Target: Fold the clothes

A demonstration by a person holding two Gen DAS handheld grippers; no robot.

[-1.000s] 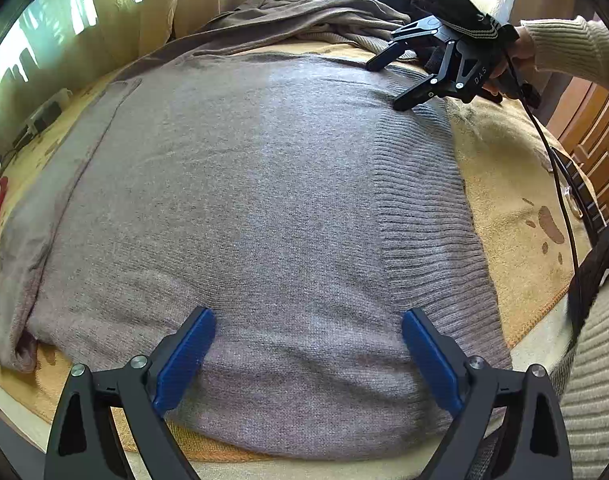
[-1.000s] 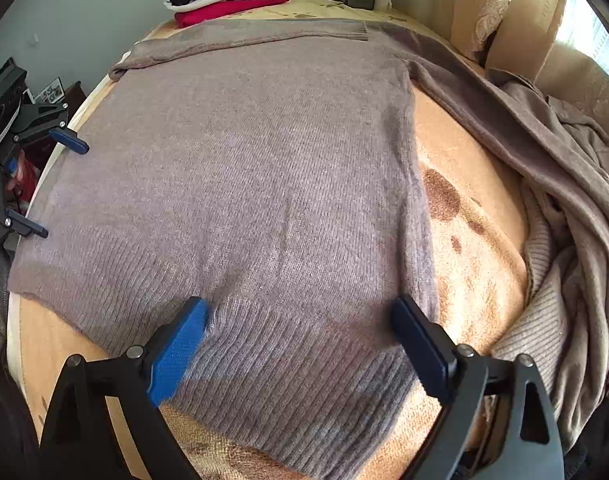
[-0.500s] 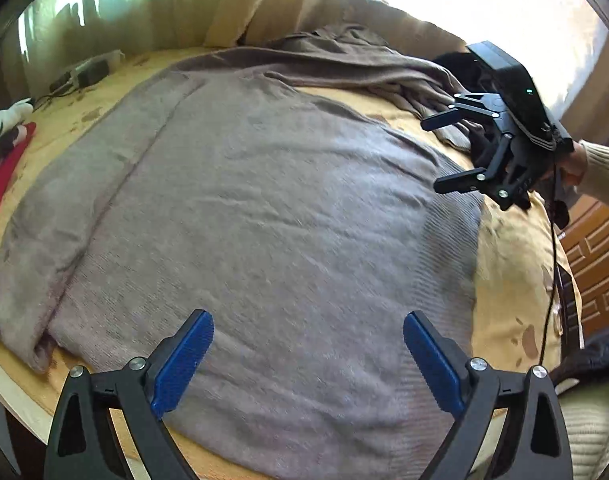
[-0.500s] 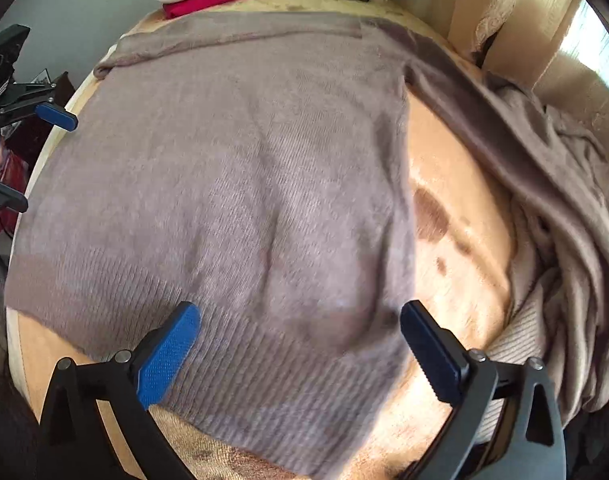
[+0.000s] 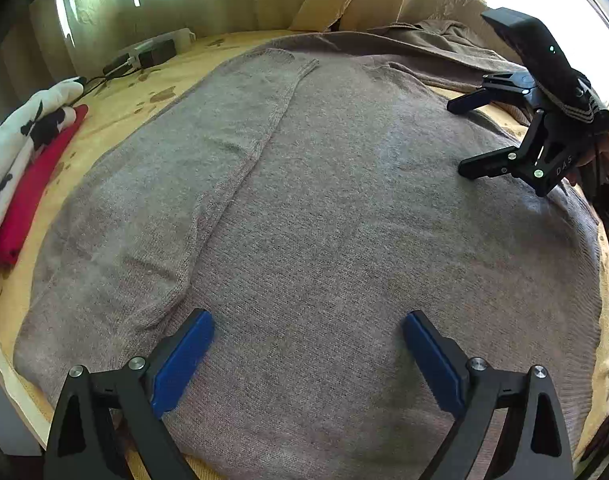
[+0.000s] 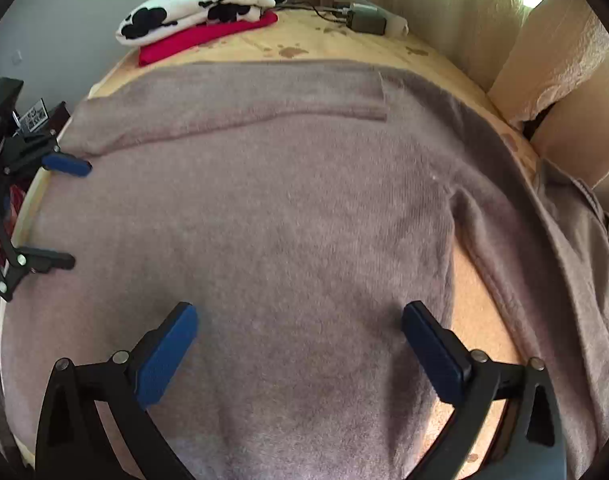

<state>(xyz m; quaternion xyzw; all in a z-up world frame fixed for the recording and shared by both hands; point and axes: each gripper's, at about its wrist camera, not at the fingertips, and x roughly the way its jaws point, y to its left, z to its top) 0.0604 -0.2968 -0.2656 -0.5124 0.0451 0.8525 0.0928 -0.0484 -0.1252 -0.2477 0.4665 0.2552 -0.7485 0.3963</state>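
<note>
Grey sweater (image 5: 344, 208) lies flat across the bed (image 6: 304, 46), one sleeve folded over its body, hem near the bed edge. Left hand-held gripper (image 5: 308, 356) and right hand-held gripper (image 6: 300, 344) hover over it, jaws apart, empty; right's were just widening. Folded red cloth (image 6: 200, 38) sits well apart at a far corner.

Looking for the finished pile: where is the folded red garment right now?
The red garment lies at the far edge of the bed, under the black-and-white spotted cloth, beyond the spread grey sweater; in the left wrist view it sits at the left edge.
</note>
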